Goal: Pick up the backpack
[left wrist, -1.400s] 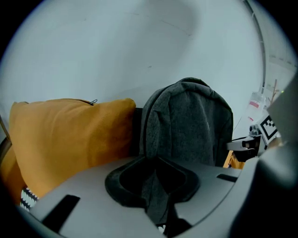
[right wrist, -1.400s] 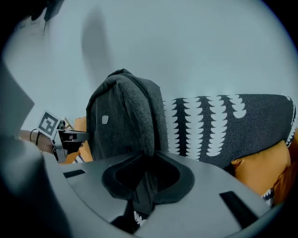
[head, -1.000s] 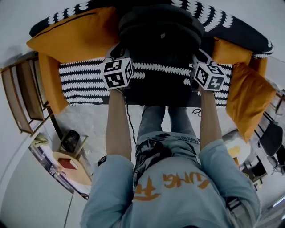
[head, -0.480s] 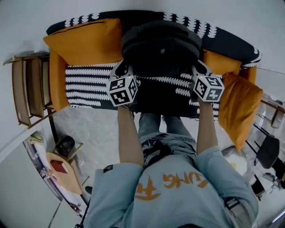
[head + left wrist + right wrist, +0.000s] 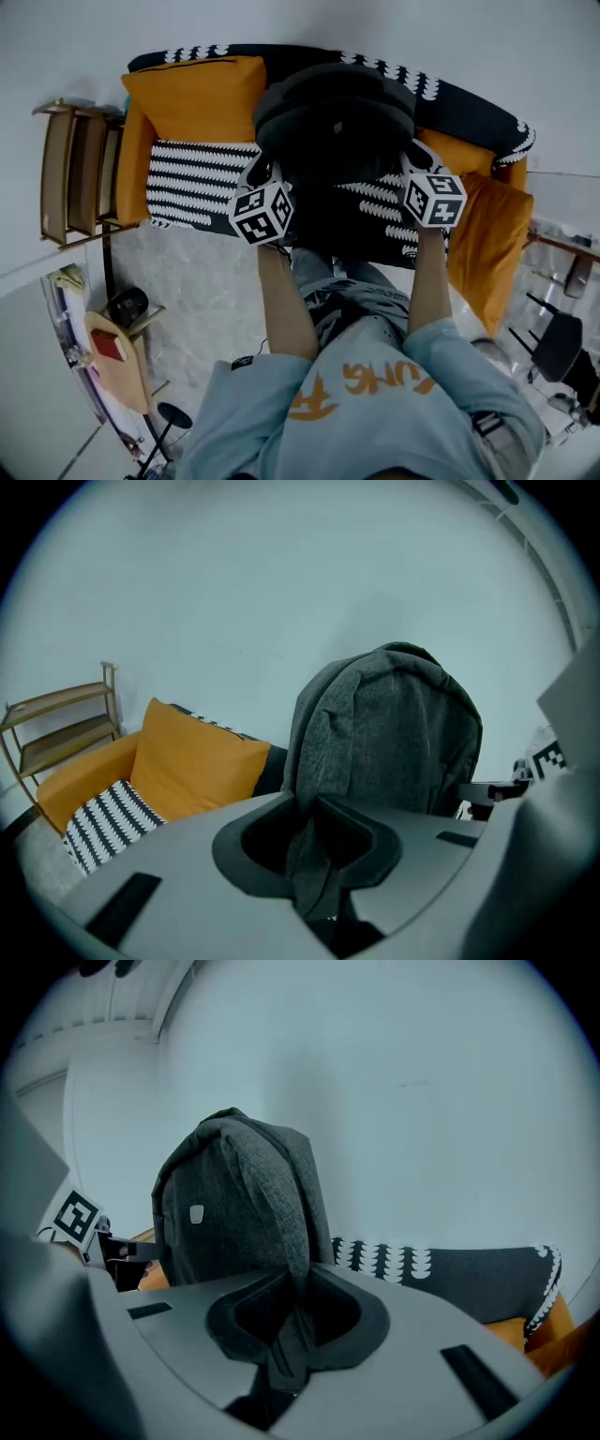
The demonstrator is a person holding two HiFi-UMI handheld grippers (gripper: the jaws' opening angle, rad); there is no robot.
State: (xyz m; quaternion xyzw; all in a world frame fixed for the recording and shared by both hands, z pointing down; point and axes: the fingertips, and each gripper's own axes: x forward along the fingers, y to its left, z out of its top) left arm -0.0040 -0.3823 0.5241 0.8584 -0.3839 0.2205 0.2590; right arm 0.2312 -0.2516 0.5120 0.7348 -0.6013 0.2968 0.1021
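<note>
Now L tool (image 5: 314, 855) & R tool (image 5: 286, 1335) near-closed, each tight on backpack (image 5: 333, 117) fabric

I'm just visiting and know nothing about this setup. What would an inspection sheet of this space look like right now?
Surface: sofa with a striped black-and-white cover.
Job's things: grey backpack, held up in front of the sofa.
Clutter: orange cushions on the sofa.
Grippers: left gripper and right gripper each shut on backpack fabric.
Cables: nothing seen.
Surroundings: wooden shelf beside the sofa, small round table, plain wall.
</note>
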